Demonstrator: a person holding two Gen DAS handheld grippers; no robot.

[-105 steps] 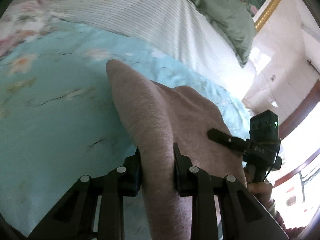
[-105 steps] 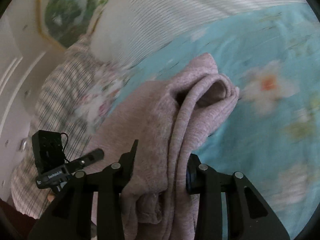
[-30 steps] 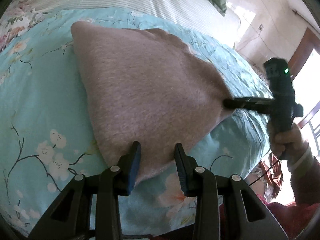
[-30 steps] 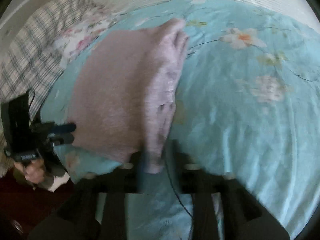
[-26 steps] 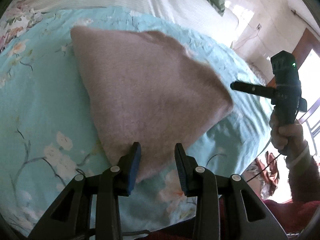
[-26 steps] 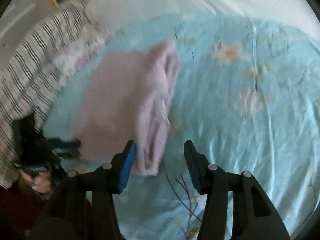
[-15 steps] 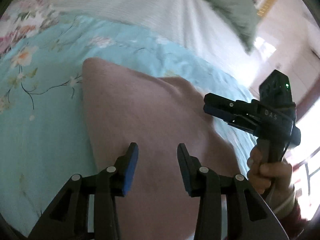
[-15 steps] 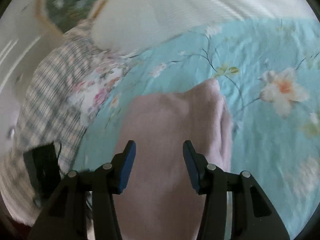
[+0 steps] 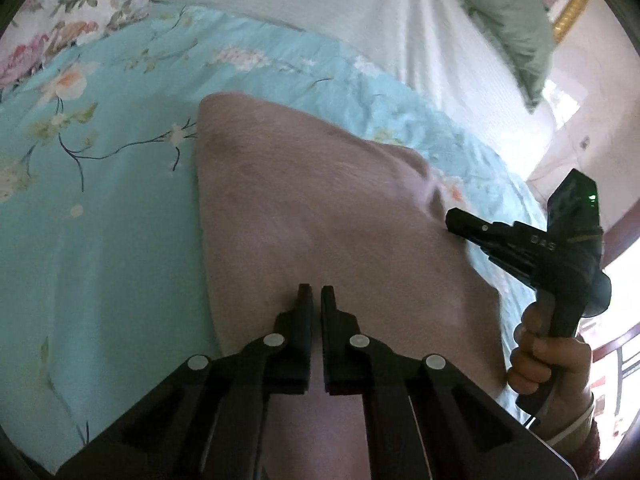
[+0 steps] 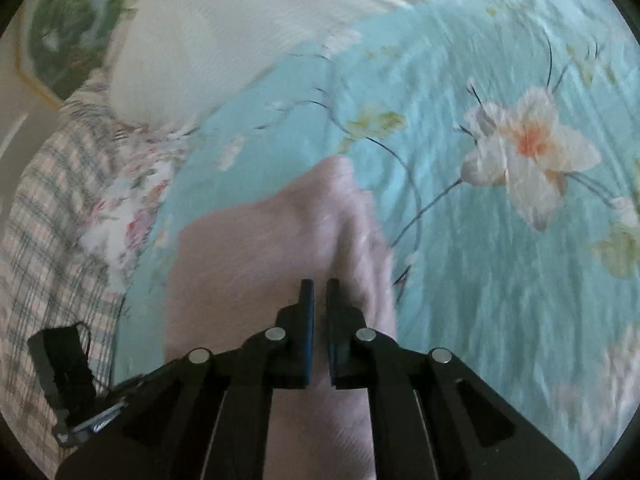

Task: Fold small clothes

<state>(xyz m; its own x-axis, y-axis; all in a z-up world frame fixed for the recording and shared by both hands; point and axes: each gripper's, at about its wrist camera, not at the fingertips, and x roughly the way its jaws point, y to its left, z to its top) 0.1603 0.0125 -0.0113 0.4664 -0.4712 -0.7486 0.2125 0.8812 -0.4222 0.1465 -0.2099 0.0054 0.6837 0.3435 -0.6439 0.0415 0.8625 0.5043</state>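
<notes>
A folded mauve knitted garment [image 9: 304, 208] lies flat on the light-blue flowered bedspread [image 9: 100, 200]. My left gripper [image 9: 316, 294] is shut with nothing between its fingers and sits over the near part of the garment. In the right wrist view the same garment [image 10: 260, 248] shows with its thicker folded edge on the right. My right gripper [image 10: 319, 288] is shut and empty over the garment's near part. It also shows in the left wrist view [image 9: 456, 220], its tip at the garment's right corner.
A white ribbed blanket [image 9: 340, 4] and a green pillow [image 9: 508, 20] lie at the far side of the bed. A checked blanket [image 10: 44, 220] and a flowered cloth [image 10: 132, 204] lie left of the garment. The bed edge runs at the right.
Both grippers let go of the garment after laying it flat, moved forward over it, and closed their jaws from open to shut.
</notes>
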